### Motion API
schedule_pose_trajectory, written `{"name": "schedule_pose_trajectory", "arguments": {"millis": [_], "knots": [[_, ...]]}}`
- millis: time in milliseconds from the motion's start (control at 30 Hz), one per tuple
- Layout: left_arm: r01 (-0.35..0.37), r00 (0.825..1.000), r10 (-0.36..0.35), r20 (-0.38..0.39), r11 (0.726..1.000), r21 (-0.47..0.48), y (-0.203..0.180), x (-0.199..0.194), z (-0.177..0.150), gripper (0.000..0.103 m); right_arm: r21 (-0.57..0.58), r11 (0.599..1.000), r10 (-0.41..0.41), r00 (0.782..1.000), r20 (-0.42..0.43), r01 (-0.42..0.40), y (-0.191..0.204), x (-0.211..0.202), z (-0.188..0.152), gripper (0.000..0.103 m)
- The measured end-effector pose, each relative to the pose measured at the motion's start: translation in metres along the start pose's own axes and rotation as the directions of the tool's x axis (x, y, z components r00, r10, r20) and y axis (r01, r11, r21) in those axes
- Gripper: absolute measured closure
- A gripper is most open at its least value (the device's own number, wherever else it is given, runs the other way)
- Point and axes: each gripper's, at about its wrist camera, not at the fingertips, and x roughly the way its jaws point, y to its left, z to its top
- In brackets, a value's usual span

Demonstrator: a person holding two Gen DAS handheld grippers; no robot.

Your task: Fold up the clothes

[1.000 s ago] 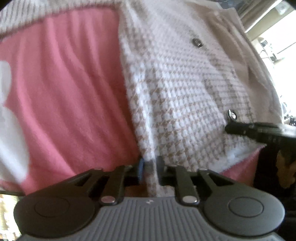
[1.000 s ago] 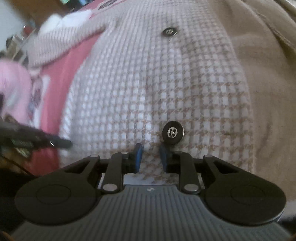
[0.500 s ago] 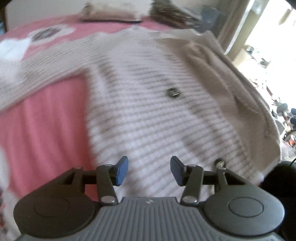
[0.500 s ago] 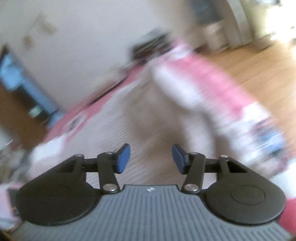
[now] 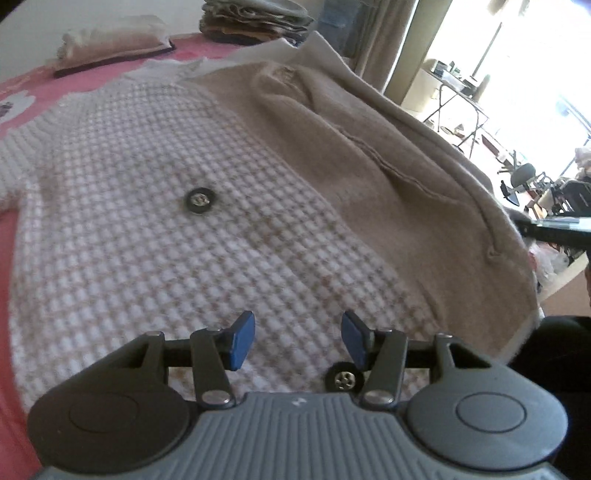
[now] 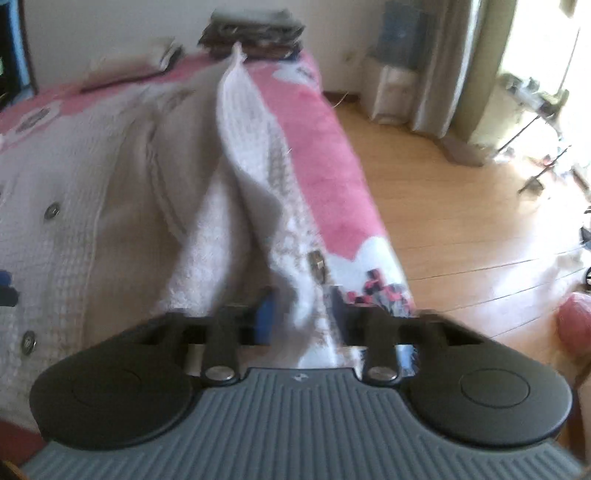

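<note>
A white-and-beige houndstooth jacket (image 5: pixel 166 258) with black buttons (image 5: pixel 199 200) lies spread on the pink bed cover (image 5: pixel 7 295), its plain beige inner side (image 5: pixel 369 166) turned up at the right. My left gripper (image 5: pixel 297 339) hovers low over the jacket near its bottom button (image 5: pixel 345 379), open, with nothing between its blue pads. In the right wrist view my right gripper (image 6: pixel 301 314) is shut on the jacket's right front flap (image 6: pixel 255 166), which rises from the bed as a taut ridge running away from the jaws. The rest of the jacket (image 6: pixel 74 184) lies flat to the left.
A stack of folded clothes (image 5: pixel 255 18) and a folded cream garment (image 5: pixel 110 40) sit at the far end of the bed. The bed's right edge (image 6: pixel 369 206) drops to a wooden floor (image 6: pixel 461 229). Curtains and a bright window stand beyond.
My left gripper let go of the jacket's edge, opened and moved over the jacket's front. My right gripper opened, swung to the bed's right side and shut on the front flap.
</note>
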Motion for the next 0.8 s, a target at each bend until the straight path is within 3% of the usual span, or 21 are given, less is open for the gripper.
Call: {"name": "schedule_pose_trajectory", "arguments": {"millis": [133, 233, 333, 500, 633, 733, 800], "knots": [[-0.006, 1.0, 0.006, -0.017, 0.999, 0.034, -0.006, 0.009, -0.005, 0.05, 0.093, 0.995, 0.015, 0.997, 0.075, -0.022, -0.017, -0.018, 0.012, 0.099], [-0.015, 0.999, 0.016, -0.037, 0.999, 0.03, -0.006, 0.017, -0.01, 0.05, 0.18, 0.976, 0.093, 0.984, 0.155, -0.121, -0.031, -0.045, 0.024, 0.099], [-0.014, 0.999, 0.014, -0.038, 1.0, 0.009, -0.003, 0.02, -0.014, 0.05, 0.216, 0.949, 0.18, 0.957, 0.229, -0.23, -0.038, -0.071, 0.039, 0.099], [-0.02, 0.999, 0.02, -0.036, 1.0, 0.009, -0.002, 0.02, -0.014, 0.05, 0.126, 0.91, 0.344, 0.89, 0.3, -0.394, -0.013, -0.106, 0.066, 0.099], [0.002, 1.0, -0.003, -0.029, 1.0, -0.032, 0.006, 0.019, -0.014, 0.05, -0.01, 0.872, 0.473, 0.837, 0.273, -0.49, 0.024, -0.125, 0.077, 0.099], [0.031, 0.999, -0.033, -0.018, 0.995, -0.094, 0.019, 0.013, -0.015, 0.05, -0.128, 0.845, 0.535, 0.821, 0.2, -0.52, 0.058, -0.132, 0.075, 0.099], [0.04, 0.999, -0.042, -0.01, 0.989, -0.14, 0.03, 0.008, -0.015, 0.05, -0.191, 0.826, 0.556, 0.822, 0.121, -0.531, 0.08, -0.127, 0.067, 0.099]]}}
